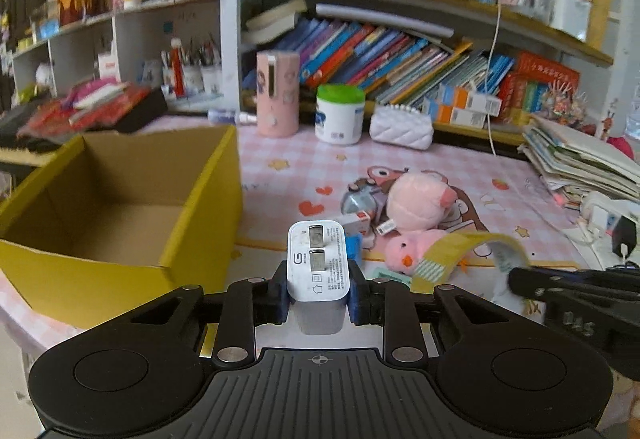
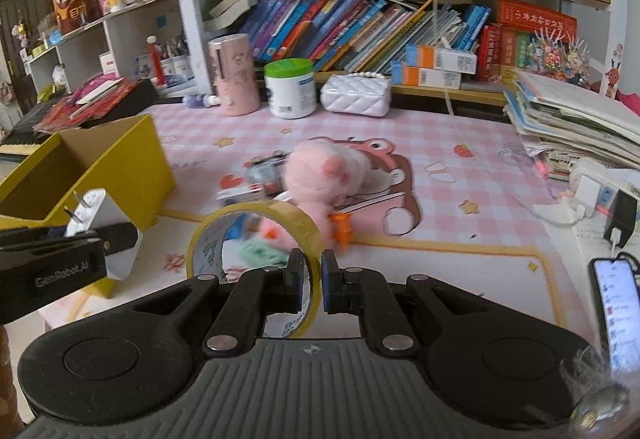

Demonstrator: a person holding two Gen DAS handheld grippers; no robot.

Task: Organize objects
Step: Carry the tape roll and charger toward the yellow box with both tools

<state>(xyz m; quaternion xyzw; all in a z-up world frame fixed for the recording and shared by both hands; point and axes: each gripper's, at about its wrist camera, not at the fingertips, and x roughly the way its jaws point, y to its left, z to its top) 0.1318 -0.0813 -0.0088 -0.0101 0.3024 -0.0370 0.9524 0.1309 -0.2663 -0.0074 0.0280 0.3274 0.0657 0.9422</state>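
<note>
My left gripper (image 1: 318,295) is shut on a white plug charger (image 1: 318,263), its two prongs facing up, held above the desk just right of the open yellow cardboard box (image 1: 208,175). The same charger (image 2: 102,215) and left gripper (image 2: 80,243) show at the left of the right wrist view, in front of the box (image 2: 132,155). My right gripper (image 2: 311,279) is shut on the rim of a yellow tape roll (image 2: 256,235), lifted off the desk. That tape roll (image 1: 472,251) and the right gripper (image 1: 516,281) sit at the right in the left wrist view.
Pink plush toys (image 1: 416,207), a small box and cards lie on the pink checked mat (image 2: 460,167). A pink cylinder (image 2: 234,73), green-lidded tub (image 2: 290,87) and white purse (image 2: 356,93) stand before the bookshelf. Stacked books (image 2: 572,127), chargers and a phone (image 2: 616,303) crowd the right.
</note>
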